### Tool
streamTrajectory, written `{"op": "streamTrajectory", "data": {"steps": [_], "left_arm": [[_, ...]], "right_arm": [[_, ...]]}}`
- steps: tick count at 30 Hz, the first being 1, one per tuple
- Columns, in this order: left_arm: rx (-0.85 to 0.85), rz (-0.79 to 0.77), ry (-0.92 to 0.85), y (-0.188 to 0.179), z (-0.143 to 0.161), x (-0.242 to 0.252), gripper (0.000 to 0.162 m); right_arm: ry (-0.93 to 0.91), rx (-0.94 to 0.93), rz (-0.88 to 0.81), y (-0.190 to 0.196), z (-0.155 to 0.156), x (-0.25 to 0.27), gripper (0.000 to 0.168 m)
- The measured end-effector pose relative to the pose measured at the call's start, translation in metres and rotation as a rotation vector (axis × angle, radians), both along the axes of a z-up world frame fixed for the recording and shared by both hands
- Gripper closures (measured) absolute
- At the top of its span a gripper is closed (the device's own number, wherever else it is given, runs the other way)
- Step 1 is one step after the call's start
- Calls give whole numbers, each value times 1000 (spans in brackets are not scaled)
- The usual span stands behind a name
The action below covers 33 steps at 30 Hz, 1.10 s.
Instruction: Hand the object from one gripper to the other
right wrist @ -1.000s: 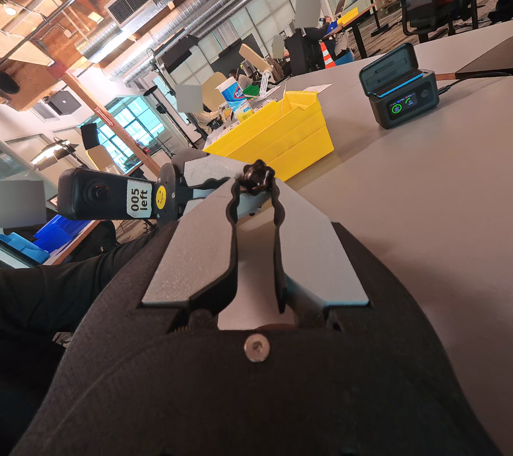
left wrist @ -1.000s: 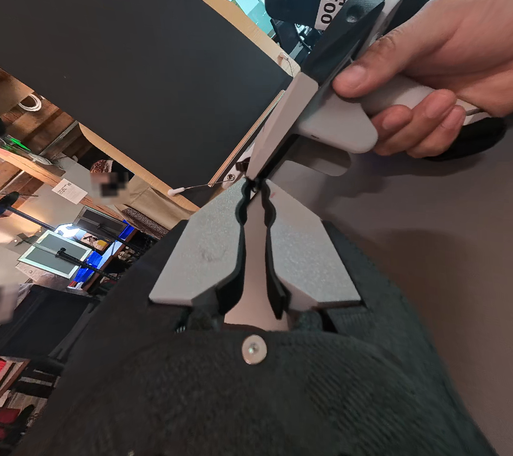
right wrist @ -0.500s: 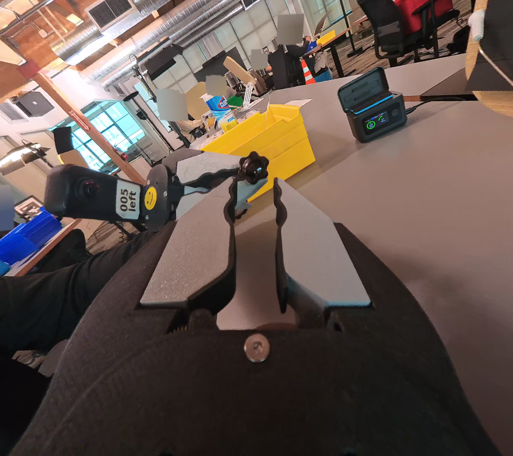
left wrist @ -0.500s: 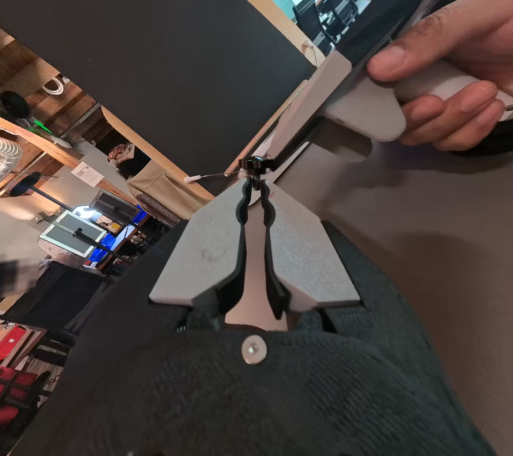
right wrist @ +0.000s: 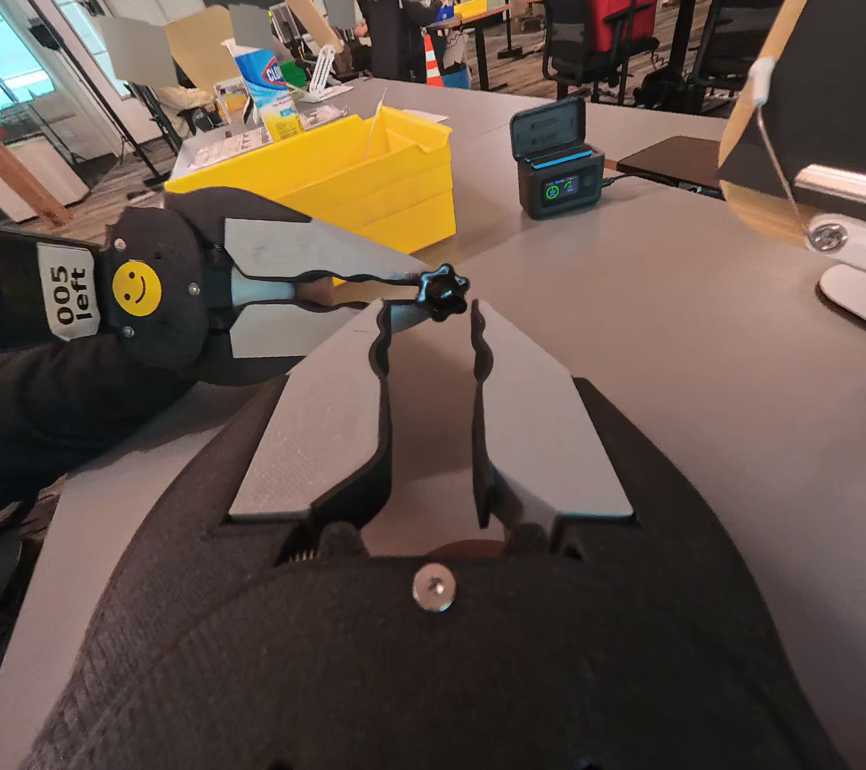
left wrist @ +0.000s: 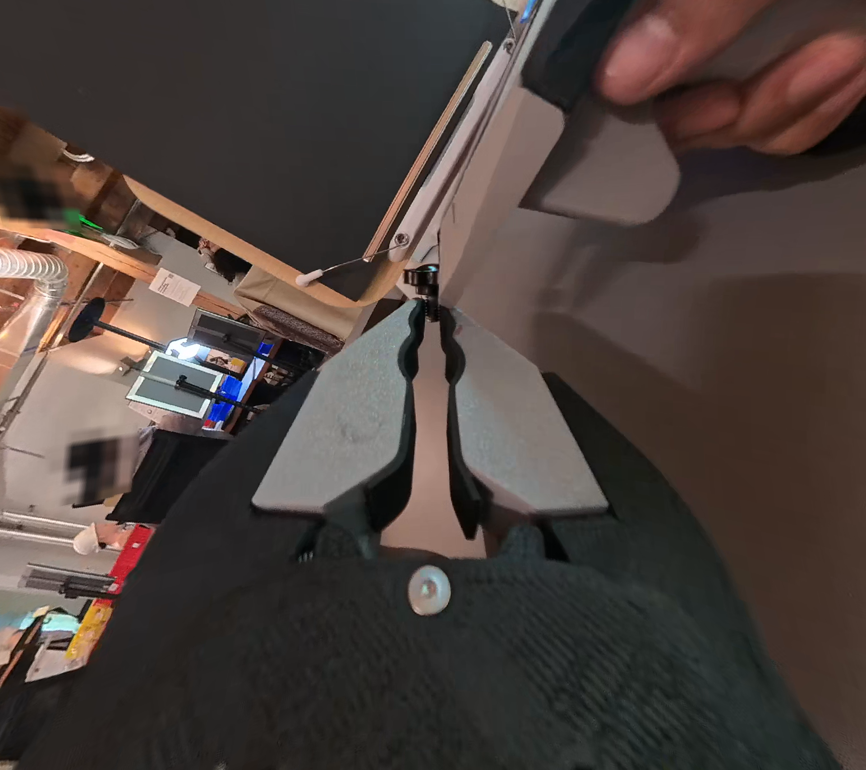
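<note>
A small black star-knob screw (left wrist: 420, 277) sticks out past the tips of my left gripper (left wrist: 433, 313), which is shut on its threaded stem. In the right wrist view the knob (right wrist: 443, 291) shows in the left gripper (right wrist: 405, 286), which comes in from the left. My right gripper (right wrist: 427, 309) is open and empty, its jaws wide apart, just below and in front of the knob and not touching it. In the left wrist view the right gripper's grey fingers (left wrist: 487, 204) stand just beyond the knob, held by a hand (left wrist: 750, 45).
The grey table (right wrist: 656, 326) lies under both grippers. A yellow bin (right wrist: 328, 176) and a wipes canister (right wrist: 267, 92) stand at the back left, a black charging case (right wrist: 555, 166) at the back. A black board on a stand (right wrist: 820, 45) is at the right, also in the left wrist view (left wrist: 234, 68). Less than 4 cm separates the two grippers' tips. From either gripper's tips it is about 25 centimeters to the black charging case (right wrist: 555, 166).
My right gripper, shut on the knob a second ago, has opened and let it go. My left gripper keeps hold of the stem. Both views have swung downward toward the table.
</note>
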<state>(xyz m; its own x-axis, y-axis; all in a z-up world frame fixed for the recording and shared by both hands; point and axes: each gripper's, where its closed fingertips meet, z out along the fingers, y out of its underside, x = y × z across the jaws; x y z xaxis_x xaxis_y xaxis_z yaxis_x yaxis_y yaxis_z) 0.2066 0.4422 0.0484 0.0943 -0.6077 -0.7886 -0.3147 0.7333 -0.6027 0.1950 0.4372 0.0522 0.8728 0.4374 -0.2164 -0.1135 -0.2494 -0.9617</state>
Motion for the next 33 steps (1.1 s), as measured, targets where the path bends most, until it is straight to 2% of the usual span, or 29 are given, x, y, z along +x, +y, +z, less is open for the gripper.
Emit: {"op": "streamTrajectory", "data": {"steps": [2, 6, 10, 16, 20, 25, 33], "left_arm": [[19, -15, 18, -2, -3, 0, 158], [1, -43, 14, -7, -2, 1, 158], [-17, -55, 2, -8, -2, 1, 158], [-3, -52, -61, -8, 7, -1, 157], [106, -28, -69, -5, 9, -2, 148], [263, 9, -72, -5, 9, -1, 147], [365, -9, -39, -12, 4, 0, 156]], "right_arm": [[13, -8, -5, 1, -2, 2, 137], [100, -19, 20, 1, 1, 4, 149], [176, -53, 49, 1, 1, 4, 149], [406, -88, 77, 0, 8, 11, 149], [576, -136, 80, 1, 9, 20, 149], [822, -243, 159, 0, 9, 13, 149], [856, -329, 196, -2, 2, 4, 149]]}}
